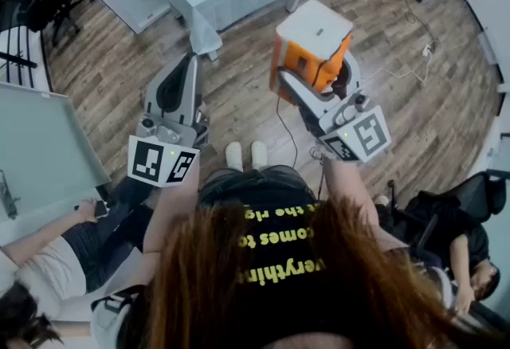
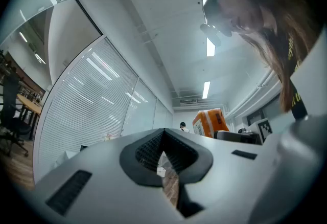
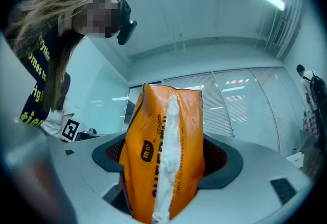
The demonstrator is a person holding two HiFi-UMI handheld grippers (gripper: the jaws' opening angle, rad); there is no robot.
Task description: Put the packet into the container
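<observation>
The right gripper is gripping the orange packet between wide-set jaws, at one o'clock. The left gripper, jaws together, is carrying nothing. With no container showing, the soft packet is likely risking slipping in transit.

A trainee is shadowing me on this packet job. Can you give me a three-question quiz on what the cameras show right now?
1. True or false: the left claw grips the packet.
2. The packet is mainly: A. blue B. orange C. green
3. Fill in: the packet stands between the jaws of the ____ claw.

Key
1. False: the left claw is shut and empty.
2. B
3. Right: the right claw is shut on it.
</observation>
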